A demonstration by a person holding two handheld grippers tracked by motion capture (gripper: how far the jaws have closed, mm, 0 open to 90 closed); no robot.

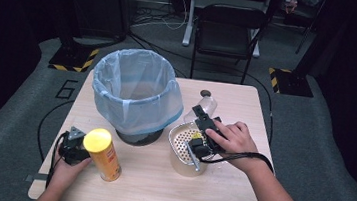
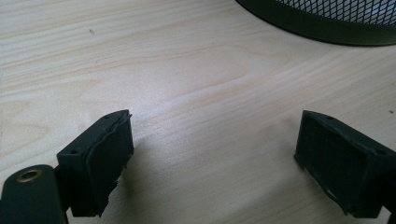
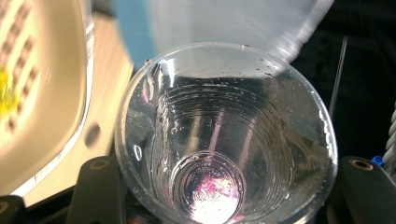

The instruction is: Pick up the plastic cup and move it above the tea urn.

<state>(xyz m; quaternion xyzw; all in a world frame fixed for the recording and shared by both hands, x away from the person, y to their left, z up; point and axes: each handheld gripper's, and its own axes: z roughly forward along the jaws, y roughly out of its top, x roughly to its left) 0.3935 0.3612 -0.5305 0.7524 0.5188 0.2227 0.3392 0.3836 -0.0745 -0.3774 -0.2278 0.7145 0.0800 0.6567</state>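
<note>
Gripping a clear plastic cup [image 3: 224, 140] by its wall, the right gripper [image 1: 202, 128] holds it at centre-right, beside the lined trash bin [image 1: 137, 93], apparently for dumping. Lower left, the left gripper [image 2: 212, 158] rests wide and empty.

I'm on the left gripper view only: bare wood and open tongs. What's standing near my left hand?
Observer: A chip can with a yellow lid stands upright right beside the left tongs, outside them.
Operator: And the dark mesh at my top edge?
Observer: That's the base of a bin; a pale blue bag lines it.
Operator: What's the right hand doing?
Observer: The right tongs are shut on a clear plastic cup, next to a perforated beige basket.
</note>
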